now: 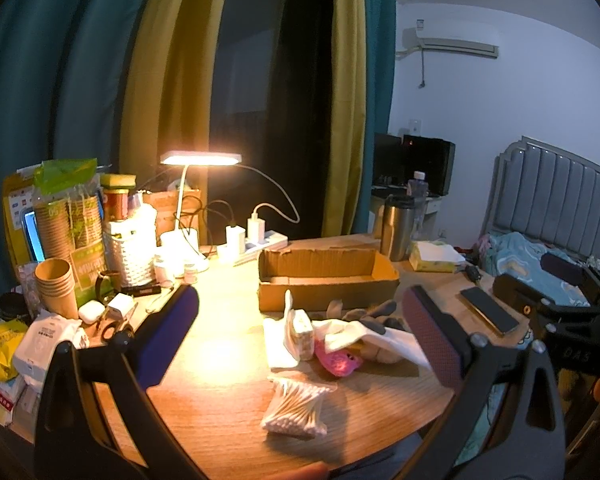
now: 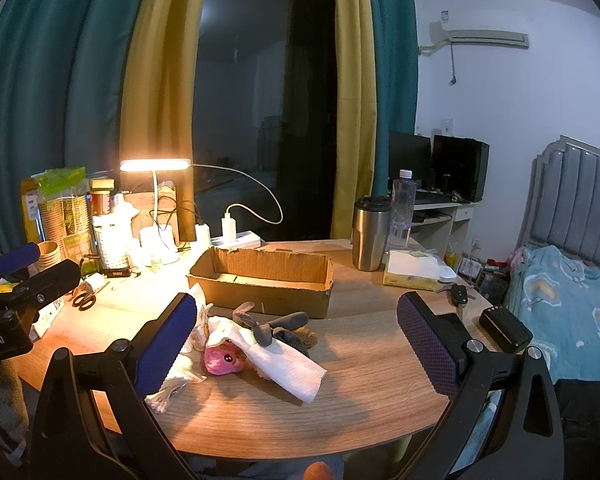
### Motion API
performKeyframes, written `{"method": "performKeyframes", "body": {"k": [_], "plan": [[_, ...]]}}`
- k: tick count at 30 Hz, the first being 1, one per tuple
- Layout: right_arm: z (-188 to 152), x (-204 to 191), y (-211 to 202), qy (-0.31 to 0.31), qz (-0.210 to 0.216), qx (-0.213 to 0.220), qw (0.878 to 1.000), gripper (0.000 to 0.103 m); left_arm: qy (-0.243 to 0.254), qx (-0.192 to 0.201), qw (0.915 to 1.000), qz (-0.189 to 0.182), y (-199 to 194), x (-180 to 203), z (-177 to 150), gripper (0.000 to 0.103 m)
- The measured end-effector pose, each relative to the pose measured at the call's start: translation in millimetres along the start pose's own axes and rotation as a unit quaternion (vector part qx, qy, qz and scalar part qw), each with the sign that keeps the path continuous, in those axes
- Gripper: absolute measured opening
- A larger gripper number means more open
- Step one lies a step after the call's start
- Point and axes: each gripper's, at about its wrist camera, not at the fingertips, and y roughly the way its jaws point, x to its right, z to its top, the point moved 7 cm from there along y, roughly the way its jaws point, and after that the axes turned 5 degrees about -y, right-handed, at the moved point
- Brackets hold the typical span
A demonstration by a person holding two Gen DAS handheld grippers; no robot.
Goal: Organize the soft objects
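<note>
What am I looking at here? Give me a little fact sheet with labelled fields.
setting: wooden table in a bedroom, lit by a desk lamp
soft pile: pink plush, white cloth, grey glove, lying together mid-table
beside pile: bag of cotton swabs
container: open cardboard box behind the pile, looks empty
left gripper: open, holding nothing, above the table
right gripper: open, holding nothing, facing the pile
progress: nothing in the box yet
</note>
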Motion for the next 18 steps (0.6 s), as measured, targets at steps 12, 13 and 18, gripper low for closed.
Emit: {"method": "performKeyframes", "body": {"k": [12,13,18], "plan": [[-4.3,-4.4,0.8,0.000,0.002,-0.001,1.000,0.102,0.000,0.000,1.0000,0.000,-0.2,-1.3,-0.3,0.102],[-4.6,-4.7,0.8,0.000,0.002,-0.001,1.000,0.102,0.000,0.000,1.0000,0.000,-0.2,-1.3,-0.4,0.102],[-4.2,-4.7,1.2,0.000,0.002,-0.002,1.000,0.102,-0.001,-0.001,1.0000,0.000,-0.3,-1.7,-0.8,0.102]]}}
